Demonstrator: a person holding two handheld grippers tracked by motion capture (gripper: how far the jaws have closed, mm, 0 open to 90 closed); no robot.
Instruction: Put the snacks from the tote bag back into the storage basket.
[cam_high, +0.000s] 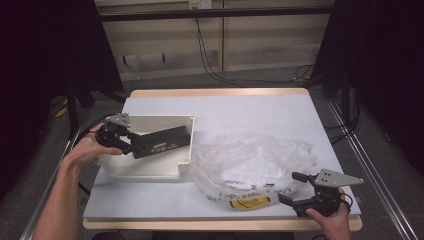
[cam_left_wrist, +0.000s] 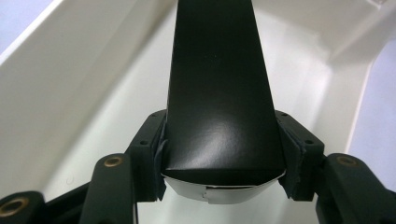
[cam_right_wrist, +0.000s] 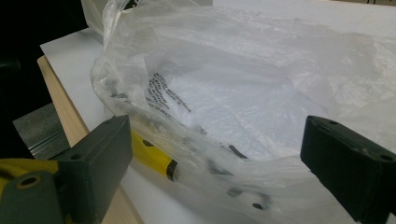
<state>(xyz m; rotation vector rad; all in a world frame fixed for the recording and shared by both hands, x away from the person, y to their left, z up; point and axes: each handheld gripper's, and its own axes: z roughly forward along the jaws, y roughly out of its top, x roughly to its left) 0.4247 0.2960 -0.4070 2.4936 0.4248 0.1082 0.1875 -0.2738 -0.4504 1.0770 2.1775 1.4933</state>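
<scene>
So the left gripper (cam_high: 131, 145) was clamped on the near end of a long black box (cam_high: 162, 141), pads pressed on both sides, and the box ran out level over the white tray (cam_high: 150, 170) that sat along the table's (cam_high: 250, 107) left edge. In the left gripper view the box (cam_left_wrist: 219, 88) pointed straight down the tray's (cam_left_wrist: 79, 93) length with white walls on either side, so I'd guess it was being lined up to go in flat rather than at an angle. Holding it by one end made sense for that, since the far end could drop in first and the jaws wouldn't be stuck between box and wall. Couldn't tell if the box was already touching the tray floor or just above it; the views didn't really settle that. The right gripper (cam_high: 299, 189) sat at the near right corner with its jaws spread wide and nothing pinched, right at the edge of the crumpled clear bag (cam_high: 252, 162) lying in the middle near the front edge. From the right gripper view the bag's (cam_right_wrist: 243, 93) rim with black print and a yellow patch lay between the pads (cam_right_wrist: 100, 158), touching or almost, so it looked parked there ready to grab or steady the plastic. The bag looked flat and empty, with nothing I could make out inside.
</scene>
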